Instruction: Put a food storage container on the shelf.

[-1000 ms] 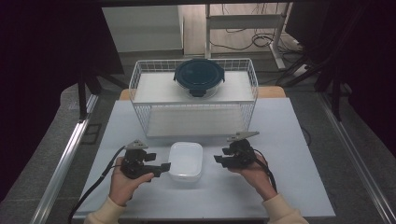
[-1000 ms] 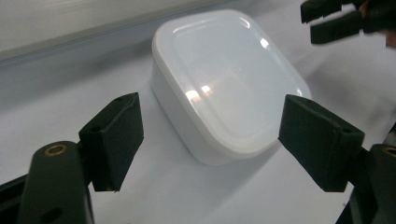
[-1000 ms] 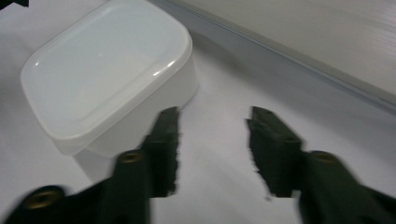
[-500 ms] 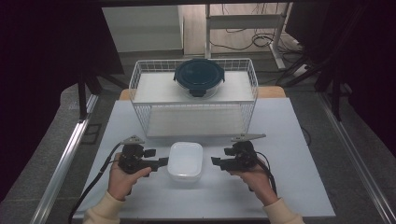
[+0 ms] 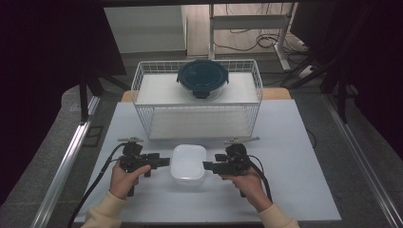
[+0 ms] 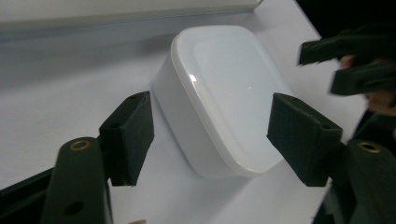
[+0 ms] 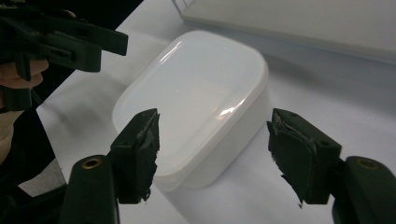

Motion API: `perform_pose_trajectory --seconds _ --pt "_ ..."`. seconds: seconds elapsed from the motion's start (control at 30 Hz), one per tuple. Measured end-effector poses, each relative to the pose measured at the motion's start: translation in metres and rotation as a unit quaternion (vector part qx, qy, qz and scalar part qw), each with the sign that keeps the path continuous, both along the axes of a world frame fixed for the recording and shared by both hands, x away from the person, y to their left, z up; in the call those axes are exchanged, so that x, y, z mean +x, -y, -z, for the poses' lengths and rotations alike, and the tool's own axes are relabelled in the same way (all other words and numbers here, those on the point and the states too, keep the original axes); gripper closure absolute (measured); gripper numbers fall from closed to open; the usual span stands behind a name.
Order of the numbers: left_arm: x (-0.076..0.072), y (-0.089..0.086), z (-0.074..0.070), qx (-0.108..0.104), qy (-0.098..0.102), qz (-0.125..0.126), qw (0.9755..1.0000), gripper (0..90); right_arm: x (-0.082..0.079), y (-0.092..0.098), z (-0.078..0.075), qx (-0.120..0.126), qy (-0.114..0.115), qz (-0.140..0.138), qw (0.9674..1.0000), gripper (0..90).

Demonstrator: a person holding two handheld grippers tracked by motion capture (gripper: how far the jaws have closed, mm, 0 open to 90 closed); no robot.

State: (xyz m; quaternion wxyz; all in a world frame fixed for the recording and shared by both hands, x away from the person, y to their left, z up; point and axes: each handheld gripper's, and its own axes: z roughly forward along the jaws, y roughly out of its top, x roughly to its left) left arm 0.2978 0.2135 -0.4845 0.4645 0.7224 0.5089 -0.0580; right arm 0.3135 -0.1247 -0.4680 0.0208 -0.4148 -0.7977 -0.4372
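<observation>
Two sets of tongs, left tongs [image 5: 164, 162] and right tongs [image 5: 207, 166], level on either side of a white lidded container [image 5: 188, 164], both released, pads clear of its walls. Left jaws just been closing, right jaws likewise, container's near corner framed between each pair in the gripper views [image 6: 224, 98] [image 7: 196, 100] but ungripped. Container low on the white worktop [image 5: 294, 156], near the front edge, midway between the person's two hands. Just beyond it, a white wire basket [image 5: 197, 102], carrying a round dark-blue lidded bowl [image 5: 203, 79] at its back, well apart from the container. Nothing between tongs and container. Container itself: rounded-rectangle shape, translucent white, smooth glossy lid catching a small highlight, lid seated flat.
</observation>
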Motion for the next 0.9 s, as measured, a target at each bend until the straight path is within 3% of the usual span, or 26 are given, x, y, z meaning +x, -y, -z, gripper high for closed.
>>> perform_pose_trajectory --seconds 0.07,0.17,0.33,0.43,0.63,0.7,0.8,0.9 --pt "0.004 -0.001 0.004 -0.013 -0.01 0.001 0.9999 34.6 0.005 -0.003 0.005 0.012 -0.016 0.009 0.9998 35.4" --pt "0.011 0.002 0.012 -0.033 -0.035 0.008 0.9988 37.3 0.013 -0.008 0.012 0.048 -0.049 0.023 0.9973 37.6" --pt "0.02 0.006 0.023 -0.06 -0.065 0.018 0.9959 42.5 0.015 -0.011 0.021 0.032 -0.059 0.039 0.997 39.9" --pt "0.022 0.006 0.027 -0.067 -0.071 0.023 0.9949 44.8 0.016 -0.009 0.026 0.041 -0.071 0.043 0.9957 44.0" --pt "0.026 0.008 0.039 -0.106 -0.099 0.038 0.9887 56.7 0.016 -0.011 0.031 0.052 -0.094 0.034 0.9936 52.9" --pt "0.026 0.008 0.04 -0.102 -0.102 0.034 0.9889 59.4 0.016 -0.011 0.031 0.054 -0.098 0.039 0.993 57.2" --pt "0.025 0.005 0.04 -0.116 -0.102 0.023 0.9877 66.4 0.018 -0.006 0.032 0.073 -0.114 0.047 0.9896 62.7" --pt "0.021 0.004 0.037 -0.113 -0.099 0.026 0.9883 69.7 0.018 -0.003 0.034 0.092 -0.13 0.052 0.9858 65.9"
